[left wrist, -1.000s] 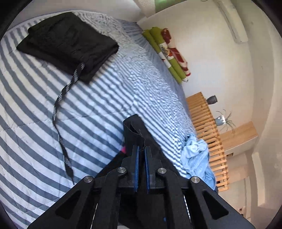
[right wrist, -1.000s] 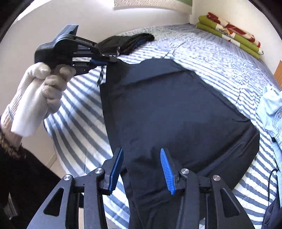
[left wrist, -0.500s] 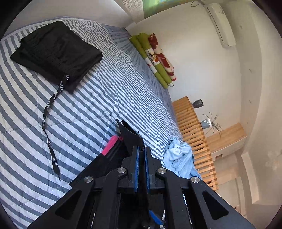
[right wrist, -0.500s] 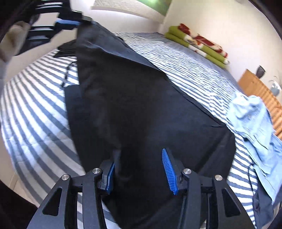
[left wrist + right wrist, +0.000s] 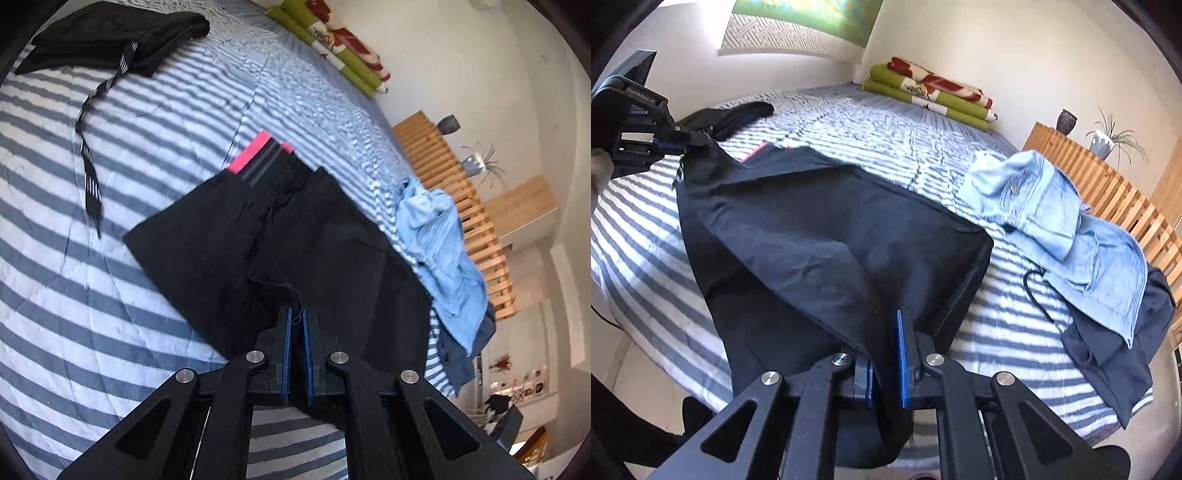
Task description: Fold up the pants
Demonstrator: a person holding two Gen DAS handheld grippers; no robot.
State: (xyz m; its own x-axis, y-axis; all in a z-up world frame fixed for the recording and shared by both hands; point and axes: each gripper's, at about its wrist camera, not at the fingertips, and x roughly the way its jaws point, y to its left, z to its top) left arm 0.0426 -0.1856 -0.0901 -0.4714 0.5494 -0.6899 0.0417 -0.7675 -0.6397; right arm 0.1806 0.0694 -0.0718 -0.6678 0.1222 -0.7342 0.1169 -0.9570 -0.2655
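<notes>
Dark navy pants (image 5: 812, 229) lie across the striped bed, with a top layer folded over a lower one. In the left wrist view the same pants (image 5: 229, 236) show a pink waistband strip (image 5: 249, 151) at their far end. My left gripper (image 5: 297, 317) is shut on a frayed edge of the cloth. The right wrist view shows that left gripper (image 5: 701, 139) at the far left, holding the pants' far corner just above the bed. My right gripper (image 5: 886, 354) is closing on the near edge of the fold, with cloth bunched between its blue pads (image 5: 901, 362).
A folded black garment (image 5: 110, 37) with a trailing drawstring lies at the far corner of the striped cover (image 5: 110, 295). Light blue denim (image 5: 1052, 221) is piled on dark cloth to the right. A folded green and red blanket (image 5: 931, 92) and a wooden slatted unit (image 5: 1108, 184) stand behind.
The right jaws went from wide apart to nearly together on the cloth. The left gripper carried its edge down and across, so the lifted layer now rests lower over the pants.
</notes>
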